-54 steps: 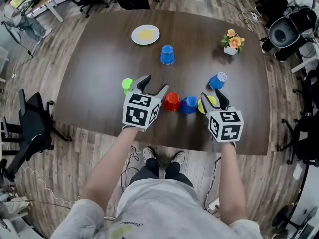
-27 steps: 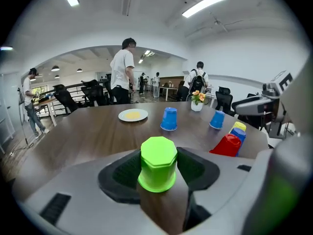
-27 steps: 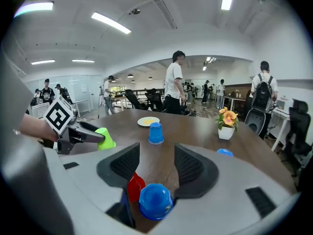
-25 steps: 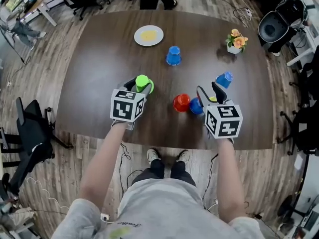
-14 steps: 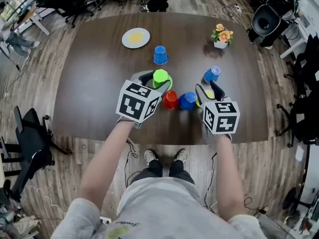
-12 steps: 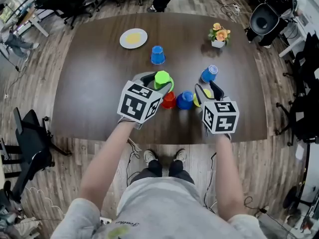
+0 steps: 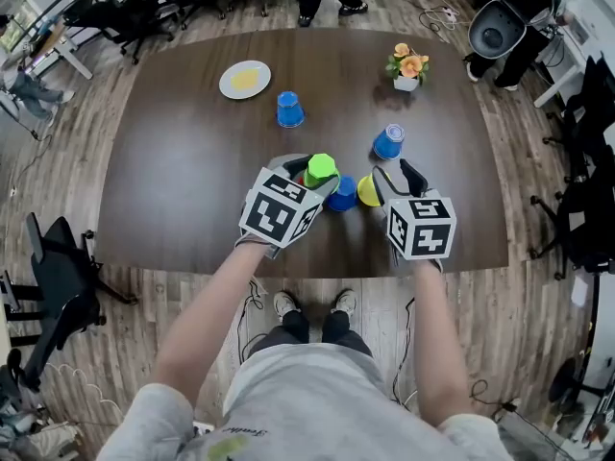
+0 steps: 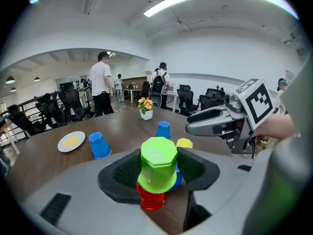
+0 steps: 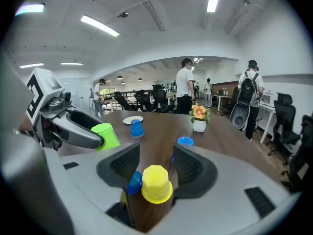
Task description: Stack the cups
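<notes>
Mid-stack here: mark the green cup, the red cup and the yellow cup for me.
green cup (image 8: 157,171): left gripper view, on its side wall.
red cup (image 8: 149,199): left gripper view, on the wall showing below the green one.
yellow cup (image 9: 156,184): right gripper view, on its side wall.

Plate, flowerpot, dark table

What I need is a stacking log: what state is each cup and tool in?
left tool: shut on green cup
green cup: inverted, held over red cup
red cup: inverted, standing
yellow cup: inverted, untouched between right tool open jaws
right tool: open
blue cup beside red: inverted
</notes>
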The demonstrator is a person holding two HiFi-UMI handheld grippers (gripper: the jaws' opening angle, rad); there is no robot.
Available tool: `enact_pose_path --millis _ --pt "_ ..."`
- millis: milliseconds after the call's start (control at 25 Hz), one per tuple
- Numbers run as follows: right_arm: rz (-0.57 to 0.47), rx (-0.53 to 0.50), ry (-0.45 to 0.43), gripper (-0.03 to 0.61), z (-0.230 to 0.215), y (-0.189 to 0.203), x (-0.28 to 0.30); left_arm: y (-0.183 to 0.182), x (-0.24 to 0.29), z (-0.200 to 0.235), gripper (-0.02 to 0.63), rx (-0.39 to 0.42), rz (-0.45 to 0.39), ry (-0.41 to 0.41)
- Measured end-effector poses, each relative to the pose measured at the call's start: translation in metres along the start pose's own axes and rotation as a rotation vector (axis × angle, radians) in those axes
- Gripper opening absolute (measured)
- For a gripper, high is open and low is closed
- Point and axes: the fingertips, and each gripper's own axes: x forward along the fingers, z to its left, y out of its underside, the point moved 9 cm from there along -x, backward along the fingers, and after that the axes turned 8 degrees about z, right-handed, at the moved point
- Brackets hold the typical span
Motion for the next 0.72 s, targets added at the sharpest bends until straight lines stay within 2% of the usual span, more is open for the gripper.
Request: enact_pose_path --millis 320,440,520,720 --pt "0.004 -0.004 -0.017 0.21 -0.003 0.005 -0.001 0.0 0.001 -0.009 0.233 0.008 -0.007 -0.009" --pt "0.001 -0.006 -0.021 0.211 -0.004 0.005 -0.002 0.0 0.001 -0.012 0.266 -0.002 -0.011 0.0" --pt "-0.003 -0.007 -0.023 0.21 -0.006 0.004 -0.001 -0.001 -0.001 -0.012 0.29 -0.011 -0.026 0.0" --pt "-0.012 -0.018 -0.024 0.21 -0.017 -0.004 0.005 -0.014 -0.012 -0.005 0.296 -0.053 -0.108 -0.029"
